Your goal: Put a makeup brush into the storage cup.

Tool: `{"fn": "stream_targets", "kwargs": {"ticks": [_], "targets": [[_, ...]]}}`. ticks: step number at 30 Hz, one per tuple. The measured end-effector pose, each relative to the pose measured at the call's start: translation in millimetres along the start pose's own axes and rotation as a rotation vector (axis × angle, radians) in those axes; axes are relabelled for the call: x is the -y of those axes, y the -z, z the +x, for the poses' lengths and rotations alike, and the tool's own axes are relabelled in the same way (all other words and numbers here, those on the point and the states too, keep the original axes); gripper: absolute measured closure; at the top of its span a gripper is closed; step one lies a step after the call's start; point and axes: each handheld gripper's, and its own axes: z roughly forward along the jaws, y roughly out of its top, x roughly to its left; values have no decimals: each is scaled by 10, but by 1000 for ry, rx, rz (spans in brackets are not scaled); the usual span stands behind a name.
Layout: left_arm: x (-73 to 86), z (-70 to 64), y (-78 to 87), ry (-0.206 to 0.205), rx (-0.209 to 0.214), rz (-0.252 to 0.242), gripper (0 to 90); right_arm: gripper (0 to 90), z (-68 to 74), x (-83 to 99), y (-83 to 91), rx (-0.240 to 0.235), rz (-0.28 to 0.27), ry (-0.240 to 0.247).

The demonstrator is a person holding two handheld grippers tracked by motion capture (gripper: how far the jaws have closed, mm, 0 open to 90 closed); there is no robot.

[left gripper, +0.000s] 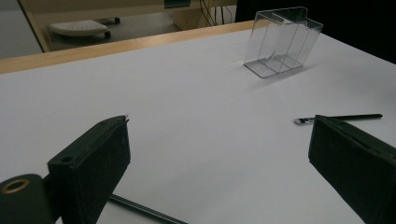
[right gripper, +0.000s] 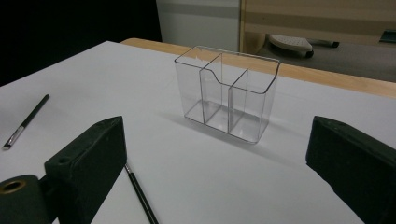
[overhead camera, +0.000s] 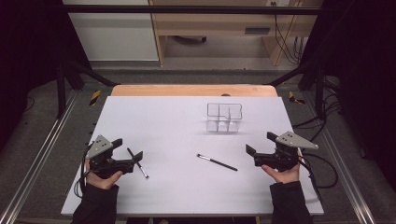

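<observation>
Flanking two brushes near the tabletop's front edge, left gripper and right gripper, jaws spread, empty.

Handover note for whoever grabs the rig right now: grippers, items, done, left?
Left gripper: open, holding nothing, low over the white table, with one thin brush lying by its jaws.
Right gripper: open, holding nothing, at the table's right side.
Second brush: flat on the table between the two grippers, apart from both.
Clear organizer: upright toward the far side, compartments look empty.
Done: nothing picked up yet.
Left: probably grasp each brush and stand it in the organizer; the nearest brush to each gripper seems the natural start.
</observation>
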Motion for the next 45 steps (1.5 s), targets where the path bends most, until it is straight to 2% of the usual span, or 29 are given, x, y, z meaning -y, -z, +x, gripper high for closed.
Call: {"fn": "stream_targets", "kwargs": {"ticks": [11,17,26,33,45], "targets": [[49,-11,-27,5,-4,15,51,71,6,-22,10,0,23,3],[70,-29,-61,1,-1,26,53,71,52,-37,-35,-5,55,24],[83,-49,-92,-8,-4,39,53,74,163,-49,-176,-35,90,33],[105,-51,-126,-4,-3,53,55,76,260,-54,-314,-51,127,66],[128,-69,-161,-16,-9,71,56,89,359,-80,-477,-56,173,78]]}}
